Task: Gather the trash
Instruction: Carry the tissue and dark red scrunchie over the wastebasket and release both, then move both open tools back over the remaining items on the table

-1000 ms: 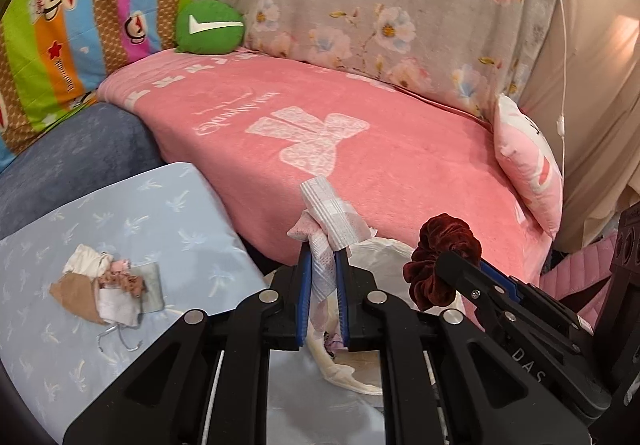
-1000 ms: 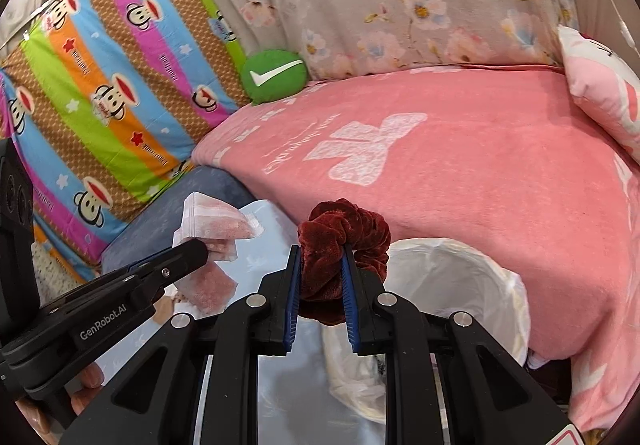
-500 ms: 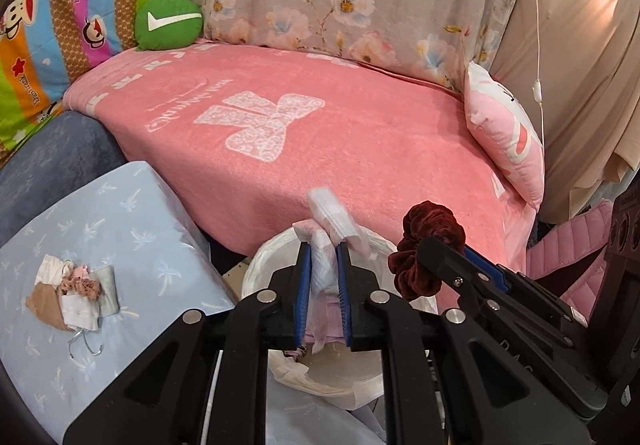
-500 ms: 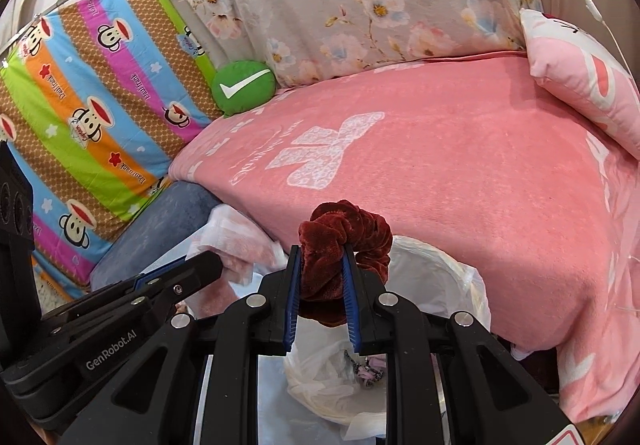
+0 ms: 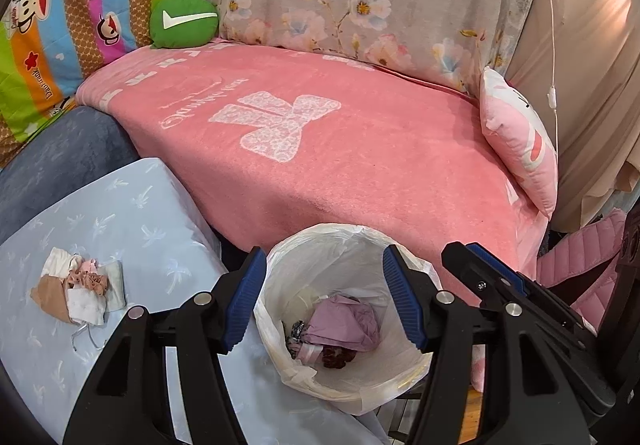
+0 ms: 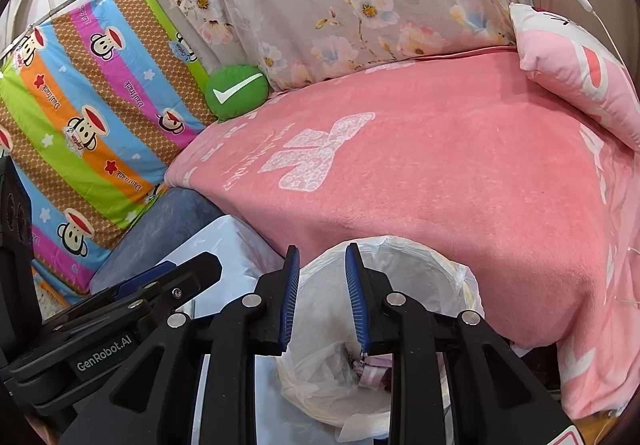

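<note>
While both of my grippers are hovering over the bin, neither is gripping anything — my left gripper (image 5: 324,301) is spreading its jaws wide, and my right gripper (image 6: 322,299) is holding its jaws moderately apart. Just below them the white-lined trash bin (image 5: 400,253) is sitting against the near edge of the pink blanket (image 5: 320,149), with a crumpled purple wrapper (image 5: 344,323) and a dark red scrunchie (image 5: 338,357) lying at its bottom. To the left, a small pile of scraps (image 5: 80,291) is resting on the pale blue cushion (image 5: 132,213), well apart from the bin.
</note>
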Demonstrator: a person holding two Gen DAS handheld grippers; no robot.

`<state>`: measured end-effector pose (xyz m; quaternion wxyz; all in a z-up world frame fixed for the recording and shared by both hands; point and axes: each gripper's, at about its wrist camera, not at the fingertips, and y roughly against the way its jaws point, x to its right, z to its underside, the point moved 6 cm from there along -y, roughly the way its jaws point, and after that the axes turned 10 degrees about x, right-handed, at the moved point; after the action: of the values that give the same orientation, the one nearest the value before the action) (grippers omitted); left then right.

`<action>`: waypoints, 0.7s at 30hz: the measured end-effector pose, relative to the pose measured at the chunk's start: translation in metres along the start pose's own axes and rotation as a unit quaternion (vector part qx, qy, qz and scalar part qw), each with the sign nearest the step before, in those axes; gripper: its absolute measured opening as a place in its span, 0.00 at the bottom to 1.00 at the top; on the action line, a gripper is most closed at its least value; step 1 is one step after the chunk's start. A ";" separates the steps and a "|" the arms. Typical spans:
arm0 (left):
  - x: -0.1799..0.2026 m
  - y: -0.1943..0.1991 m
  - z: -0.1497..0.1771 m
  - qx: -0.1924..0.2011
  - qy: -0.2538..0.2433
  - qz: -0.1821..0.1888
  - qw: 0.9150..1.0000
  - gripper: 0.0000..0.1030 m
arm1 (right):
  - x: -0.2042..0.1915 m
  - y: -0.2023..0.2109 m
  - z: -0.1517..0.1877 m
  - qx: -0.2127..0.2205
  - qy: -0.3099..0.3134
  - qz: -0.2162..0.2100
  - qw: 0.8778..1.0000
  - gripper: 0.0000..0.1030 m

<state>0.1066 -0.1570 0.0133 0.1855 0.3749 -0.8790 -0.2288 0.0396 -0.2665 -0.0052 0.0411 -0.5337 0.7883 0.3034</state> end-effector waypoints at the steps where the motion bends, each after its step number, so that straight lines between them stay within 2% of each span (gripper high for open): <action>1: -0.001 0.000 0.000 0.000 0.000 0.000 1.000 0.56 | -0.002 0.000 0.001 -0.001 0.001 -0.001 1.000 0.24; 21: -0.029 0.008 0.005 0.004 0.029 -0.018 0.999 0.56 | -0.030 -0.011 0.013 -0.022 0.029 -0.016 0.999 0.24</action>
<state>0.1188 -0.1291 0.0094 0.2053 0.3978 -0.8673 -0.2178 0.0585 -0.2379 -0.0090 0.0113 -0.5557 0.7737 0.3039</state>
